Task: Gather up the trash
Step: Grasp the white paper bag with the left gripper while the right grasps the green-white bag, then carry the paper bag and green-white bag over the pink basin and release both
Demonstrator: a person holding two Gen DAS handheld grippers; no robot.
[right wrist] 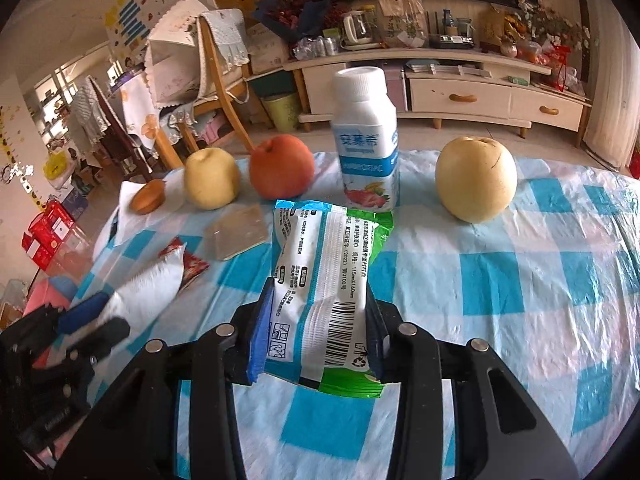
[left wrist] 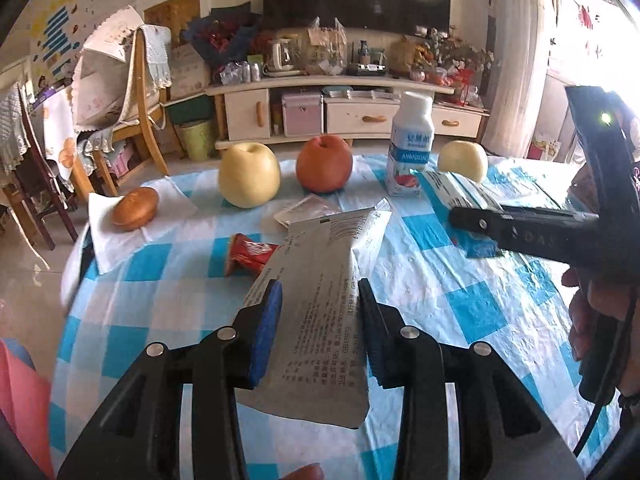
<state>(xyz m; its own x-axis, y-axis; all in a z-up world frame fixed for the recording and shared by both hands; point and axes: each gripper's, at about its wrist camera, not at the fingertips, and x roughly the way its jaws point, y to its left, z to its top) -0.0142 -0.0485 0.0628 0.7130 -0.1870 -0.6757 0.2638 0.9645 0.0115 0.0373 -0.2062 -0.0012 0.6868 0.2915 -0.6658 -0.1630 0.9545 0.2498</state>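
White printed wrapper (left wrist: pixel 320 316) sits clamped between the pads of the left claw (left wrist: pixel 320 312), lifted over the checked worktop (left wrist: pixel 460 280); right claw (right wrist: pixel 318 332) is closed on a blue-white-green wipes pack (right wrist: pixel 320 288). Red wrapper (left wrist: pixel 248 254) and clear packet (left wrist: pixel 308 210) lie on the worktop near the red apple (left wrist: pixel 324 164) and yogurt bottle (left wrist: pixel 410 144)

We count: two yellow pears (right wrist: pixel 212 179) (right wrist: pixel 476 179), one red apple (right wrist: pixel 281 171), one milk bottle (right wrist: pixel 366 140), one bun (right wrist: pixel 149 197), four wrappers (right wrist: pixel 320 292) (left wrist: pixel 320 312) (right wrist: pixel 185 263) (right wrist: pixel 237 236).
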